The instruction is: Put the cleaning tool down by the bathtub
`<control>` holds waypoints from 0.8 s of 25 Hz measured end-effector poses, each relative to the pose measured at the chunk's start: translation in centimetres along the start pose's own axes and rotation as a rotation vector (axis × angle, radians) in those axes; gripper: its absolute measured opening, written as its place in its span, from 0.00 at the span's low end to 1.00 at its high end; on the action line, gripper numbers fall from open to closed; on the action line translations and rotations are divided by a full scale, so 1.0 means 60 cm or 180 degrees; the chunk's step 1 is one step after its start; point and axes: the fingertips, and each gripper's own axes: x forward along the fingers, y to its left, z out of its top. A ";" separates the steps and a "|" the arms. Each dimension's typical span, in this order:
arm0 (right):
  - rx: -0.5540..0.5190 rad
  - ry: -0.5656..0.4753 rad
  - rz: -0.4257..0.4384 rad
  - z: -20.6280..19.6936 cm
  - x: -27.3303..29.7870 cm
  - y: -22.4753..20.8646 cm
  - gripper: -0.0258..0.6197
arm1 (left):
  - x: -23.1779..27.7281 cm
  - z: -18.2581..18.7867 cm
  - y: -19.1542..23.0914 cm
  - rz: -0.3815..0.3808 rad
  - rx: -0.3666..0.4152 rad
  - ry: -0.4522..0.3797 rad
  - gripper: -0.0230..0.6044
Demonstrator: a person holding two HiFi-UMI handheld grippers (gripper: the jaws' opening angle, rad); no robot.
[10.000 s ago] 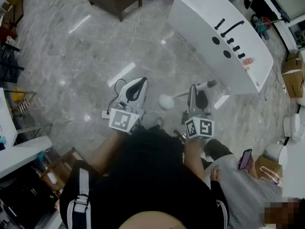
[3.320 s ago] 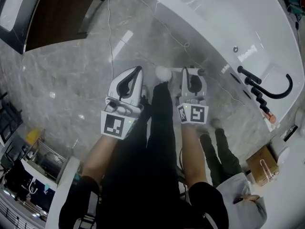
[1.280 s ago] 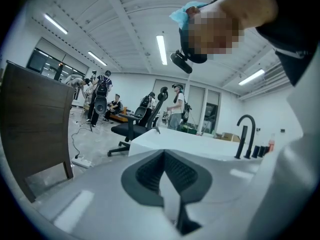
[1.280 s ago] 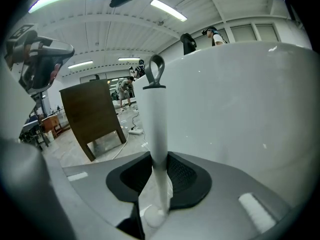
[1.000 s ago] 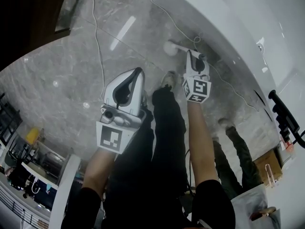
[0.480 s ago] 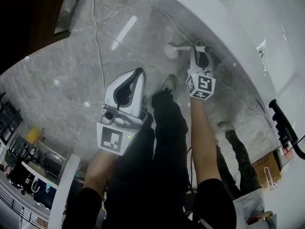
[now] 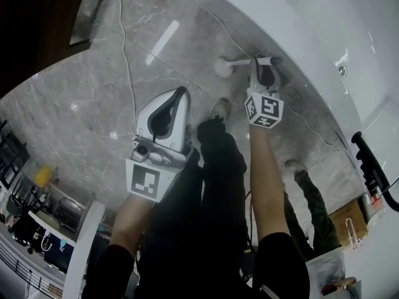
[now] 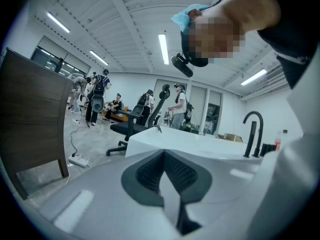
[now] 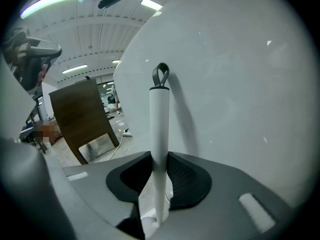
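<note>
The cleaning tool is a white stick (image 9: 159, 129) with a grey hanging loop (image 9: 161, 76) at its end. In the head view its handle (image 7: 246, 61) lies level just above the floor, its round white head (image 7: 222, 66) pointing left. My right gripper (image 7: 263, 62) is shut on the handle (image 9: 159, 160), right up against the outer wall of the white bathtub (image 7: 312, 36), which fills the right gripper view (image 9: 235, 84). My left gripper (image 7: 179, 98) hangs over the floor left of my legs, shut with nothing in it (image 8: 164, 156).
A cable (image 7: 124, 48) trails over the grey marble floor. A dark wooden cabinet (image 7: 37, 17) (image 9: 82, 121) stands to the left. A black tap (image 7: 371, 167) sits on the tub rim. Another person's legs (image 7: 305, 185) and a cardboard box (image 7: 352, 220) are at right. An office chair (image 8: 135, 126) stands beyond.
My right gripper has carried the tool a little farther out and closer to the tub wall. The left gripper has stayed where it was.
</note>
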 end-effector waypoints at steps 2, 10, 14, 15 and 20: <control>0.0016 0.0001 -0.0012 0.000 0.001 -0.004 0.19 | 0.000 0.001 -0.003 -0.0003 0.0001 -0.0004 0.05; 0.0072 -0.0010 -0.0033 -0.002 0.008 -0.011 0.19 | -0.006 -0.005 -0.006 0.0000 0.0002 0.0004 0.05; 0.0088 -0.0039 -0.0032 0.000 0.008 -0.010 0.19 | -0.012 -0.005 -0.005 0.0015 0.0000 -0.0002 0.05; 0.0093 -0.0046 -0.0032 0.000 0.008 -0.011 0.19 | -0.013 -0.005 -0.006 0.0018 0.0001 -0.0005 0.05; 0.0131 -0.0069 -0.0049 -0.001 0.007 -0.013 0.19 | -0.018 -0.004 -0.009 0.0020 0.0012 -0.0017 0.05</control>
